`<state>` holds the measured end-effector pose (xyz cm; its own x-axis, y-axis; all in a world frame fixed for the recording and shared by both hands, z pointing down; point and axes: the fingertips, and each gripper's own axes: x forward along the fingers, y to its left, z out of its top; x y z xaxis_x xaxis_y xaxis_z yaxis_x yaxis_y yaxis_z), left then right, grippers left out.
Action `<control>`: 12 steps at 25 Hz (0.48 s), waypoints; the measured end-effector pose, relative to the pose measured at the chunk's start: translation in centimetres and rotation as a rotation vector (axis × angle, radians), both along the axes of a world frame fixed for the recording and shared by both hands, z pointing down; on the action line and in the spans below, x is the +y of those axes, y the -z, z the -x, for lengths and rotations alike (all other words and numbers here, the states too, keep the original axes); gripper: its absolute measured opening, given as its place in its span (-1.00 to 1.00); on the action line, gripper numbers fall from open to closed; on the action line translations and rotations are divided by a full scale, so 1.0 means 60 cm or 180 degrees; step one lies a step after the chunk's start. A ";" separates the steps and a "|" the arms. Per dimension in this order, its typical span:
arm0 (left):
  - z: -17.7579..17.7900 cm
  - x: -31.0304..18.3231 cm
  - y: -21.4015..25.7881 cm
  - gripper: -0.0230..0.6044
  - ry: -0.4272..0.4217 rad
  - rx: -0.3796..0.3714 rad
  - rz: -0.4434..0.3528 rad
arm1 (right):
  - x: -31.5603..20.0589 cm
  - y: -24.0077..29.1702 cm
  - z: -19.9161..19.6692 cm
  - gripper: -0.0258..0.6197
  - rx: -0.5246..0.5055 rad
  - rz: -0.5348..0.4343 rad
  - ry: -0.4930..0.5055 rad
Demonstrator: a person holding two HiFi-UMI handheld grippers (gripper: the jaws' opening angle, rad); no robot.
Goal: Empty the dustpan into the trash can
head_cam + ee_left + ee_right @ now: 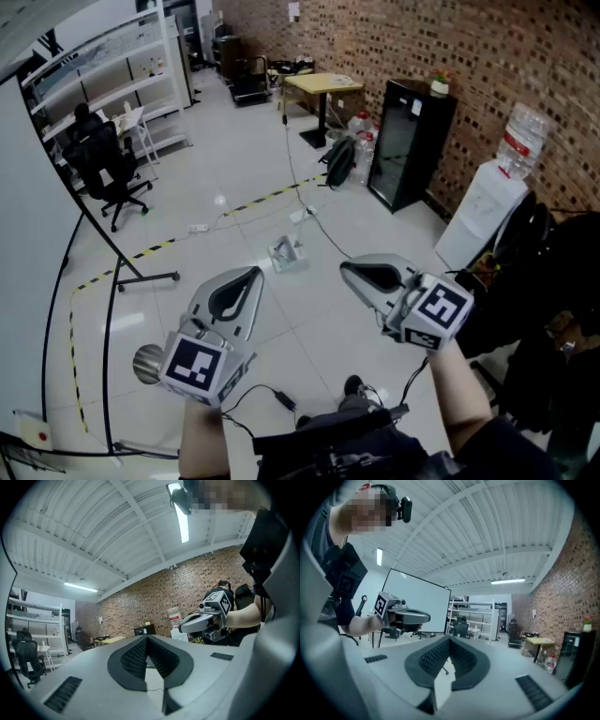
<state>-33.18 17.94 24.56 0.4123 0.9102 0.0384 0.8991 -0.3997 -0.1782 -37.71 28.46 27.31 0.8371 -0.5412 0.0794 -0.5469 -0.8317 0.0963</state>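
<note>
The left gripper (251, 277) and right gripper (352, 272) are held level and side by side over the floor (234, 169). Both have their jaws closed on nothing, which looks like a carrying pose rather than a grasp. No dustpan shows clearly. A small pale object (286, 253) on the floor ahead may be it, but I cannot tell. No trash can is recognisable, so the task seems not yet begun.

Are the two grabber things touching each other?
Apart. The head view shows bare floor between the left gripper and the right gripper, and each gripper view shows the other one off to the side.
</note>
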 end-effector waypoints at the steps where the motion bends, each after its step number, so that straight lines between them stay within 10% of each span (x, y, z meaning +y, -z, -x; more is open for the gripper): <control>1: -0.009 0.018 -0.001 -0.95 0.0057 0.0063 -0.0028 | 0.023 -0.004 -0.005 -0.89 -0.0025 -0.0004 0.0014; 12: -0.111 0.257 -0.017 -0.95 0.0261 0.0107 -0.0187 | 0.266 -0.038 -0.080 -0.89 -0.0091 -0.0011 0.0054</control>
<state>-26.52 33.33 25.60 0.4873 0.8700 0.0756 0.8570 -0.4598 -0.2329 -32.91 44.40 29.62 0.8252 -0.5557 0.1013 -0.5634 -0.8225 0.0776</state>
